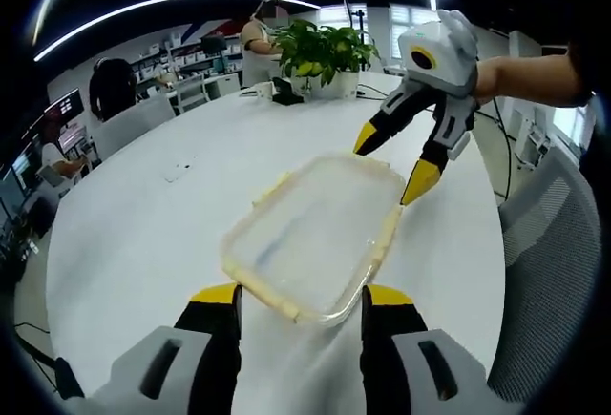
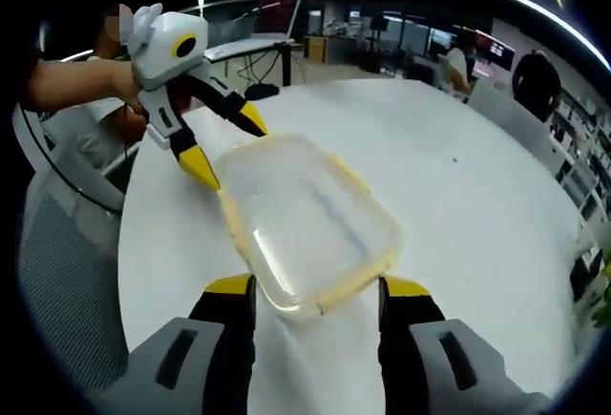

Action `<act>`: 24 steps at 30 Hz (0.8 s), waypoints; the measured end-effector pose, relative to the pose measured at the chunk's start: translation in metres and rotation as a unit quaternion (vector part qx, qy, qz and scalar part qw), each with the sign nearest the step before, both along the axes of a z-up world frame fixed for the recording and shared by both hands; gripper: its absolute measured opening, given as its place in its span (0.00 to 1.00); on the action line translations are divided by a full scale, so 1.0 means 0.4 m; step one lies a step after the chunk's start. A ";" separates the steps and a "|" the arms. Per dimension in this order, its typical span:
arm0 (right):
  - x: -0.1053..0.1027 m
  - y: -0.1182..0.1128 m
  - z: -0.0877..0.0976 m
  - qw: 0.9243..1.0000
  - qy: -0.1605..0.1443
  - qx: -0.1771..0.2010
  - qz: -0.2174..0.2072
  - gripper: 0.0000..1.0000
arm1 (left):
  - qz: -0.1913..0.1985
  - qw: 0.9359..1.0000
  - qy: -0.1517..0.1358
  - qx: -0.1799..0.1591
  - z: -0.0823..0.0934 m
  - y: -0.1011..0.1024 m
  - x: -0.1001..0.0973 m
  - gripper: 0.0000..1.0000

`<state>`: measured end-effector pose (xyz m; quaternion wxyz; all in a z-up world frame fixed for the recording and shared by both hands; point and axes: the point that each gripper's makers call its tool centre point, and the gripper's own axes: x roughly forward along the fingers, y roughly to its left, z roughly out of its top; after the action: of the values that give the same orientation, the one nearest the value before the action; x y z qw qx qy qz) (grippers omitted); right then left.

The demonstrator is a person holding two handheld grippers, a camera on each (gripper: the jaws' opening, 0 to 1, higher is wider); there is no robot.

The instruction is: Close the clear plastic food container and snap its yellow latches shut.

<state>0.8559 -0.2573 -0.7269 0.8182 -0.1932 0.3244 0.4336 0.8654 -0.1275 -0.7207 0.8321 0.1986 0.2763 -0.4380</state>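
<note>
Clear rectangular plastic food container [image 1: 313, 237] with yellow latches lies lid-on near the white round tabletop [image 1: 143, 234] edge; left gripper [image 1: 301, 302] and right gripper [image 2: 315, 293] fingers spread at opposite ends.

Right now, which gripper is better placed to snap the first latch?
The right gripper, narrowly: its open jaws hover at the container's far corner, one tip by the yellow latch. The left gripper is open too, similarly close.

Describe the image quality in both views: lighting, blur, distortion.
Left gripper view: even overhead light, ceiling strips bowed by fisheye; the clear container looks milky and soft-edged, the plant fairly crisp. Right gripper view: similar lighting, table edge curved by distortion, container hazy with its yellow trim blurred, the left gripper sharp, the background dim.
</note>
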 end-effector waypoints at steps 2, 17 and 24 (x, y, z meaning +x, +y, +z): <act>0.001 -0.001 0.000 1.000 0.002 0.000 0.001 0.48 | 0.000 1.000 0.001 -0.001 -0.001 0.000 0.002 0.44; 0.005 0.001 0.000 1.000 0.001 0.003 -0.009 0.48 | 0.000 1.000 0.007 -0.003 -0.004 0.001 0.010 0.44; 0.000 0.001 0.010 1.000 -0.002 0.014 -0.019 0.49 | 0.004 1.000 0.010 -0.007 0.000 0.002 0.004 0.45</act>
<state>0.8558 -0.2570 -0.7230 0.8297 -0.1766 0.3201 0.4218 0.8669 -0.1266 -0.7206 0.8327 0.1872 0.2821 -0.4382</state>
